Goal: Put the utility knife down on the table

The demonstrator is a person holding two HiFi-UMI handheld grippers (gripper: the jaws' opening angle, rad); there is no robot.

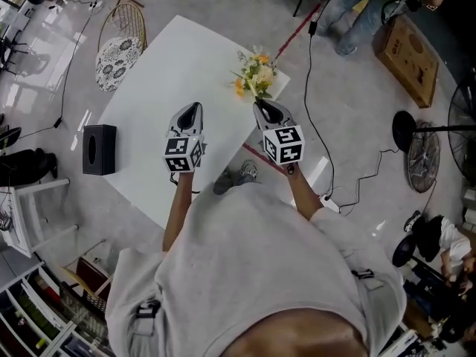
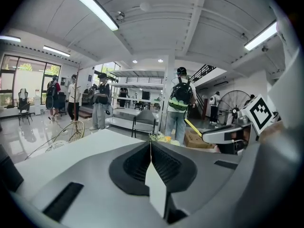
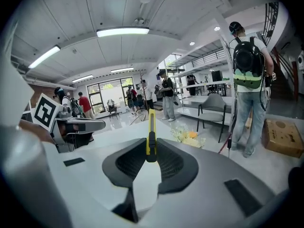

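Here's a big open hall, more lab or test workspace than anyone's home: long strip lights (image 3: 122, 31) on a high white ceiling, a railed mezzanine (image 2: 142, 80) at the back, and a glossy pale floor (image 1: 349, 103) with black cables (image 1: 306, 88) trailing across it. There's a pedestal fan (image 1: 422, 161), a cardboard box (image 1: 407, 56), a person wearing a backpack (image 3: 248, 61), and one white worktop (image 1: 163, 80) in the middle.

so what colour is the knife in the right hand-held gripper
The slim utility knife: yellow, dark slider; best in right gripper view.
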